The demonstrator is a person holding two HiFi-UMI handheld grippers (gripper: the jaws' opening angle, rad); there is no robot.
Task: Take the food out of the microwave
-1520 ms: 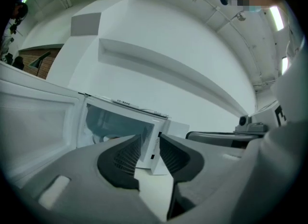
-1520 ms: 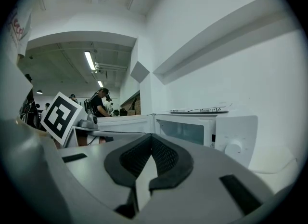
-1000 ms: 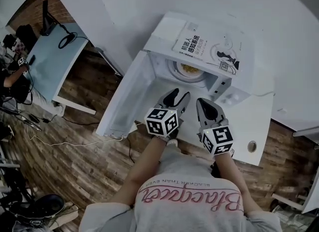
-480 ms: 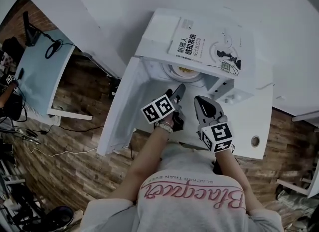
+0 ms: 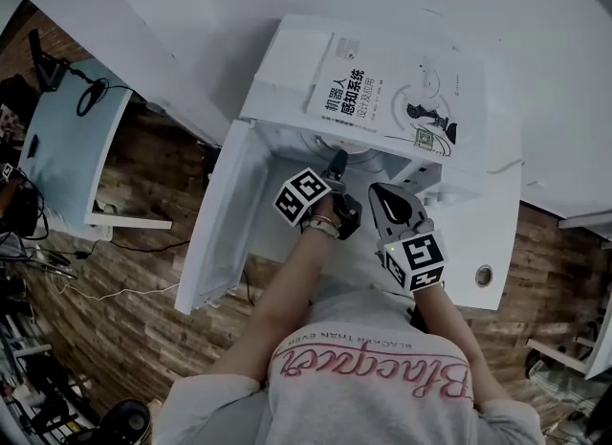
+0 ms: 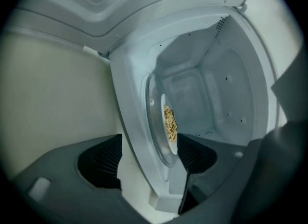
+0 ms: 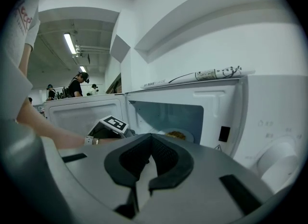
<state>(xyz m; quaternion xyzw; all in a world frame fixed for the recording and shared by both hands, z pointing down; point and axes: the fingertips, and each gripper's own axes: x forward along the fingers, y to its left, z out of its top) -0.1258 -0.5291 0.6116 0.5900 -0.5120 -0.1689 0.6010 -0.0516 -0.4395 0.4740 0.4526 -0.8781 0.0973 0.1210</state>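
Observation:
A white microwave [image 5: 459, 194] stands with its door [image 5: 215, 233] swung open to the left. Inside, a white plate [image 6: 172, 138] with yellowish food [image 6: 168, 123] rests on the glass turntable; the right gripper view also shows the plate [image 7: 177, 135]. My left gripper [image 5: 337, 162] is rolled onto its side at the mouth of the cavity. Its jaws [image 6: 149, 159] are opening, with nothing held between them, and the plate lies ahead of them. My right gripper [image 5: 381, 200] hangs just outside the opening, to the right, shut and empty [image 7: 147, 182].
A book [image 5: 392, 99] lies on top of the microwave. The control knob [image 7: 276, 163] is on the front right. The white table [image 5: 483, 285] has a cable hole, and a wooden floor lies below. A blue desk [image 5: 62, 146] stands far left, with people in the background [image 7: 77, 85].
My left gripper has moved forward to the cavity's mouth, rolled onto its side, and its jaws have spread wider. The right gripper has crept forward a little.

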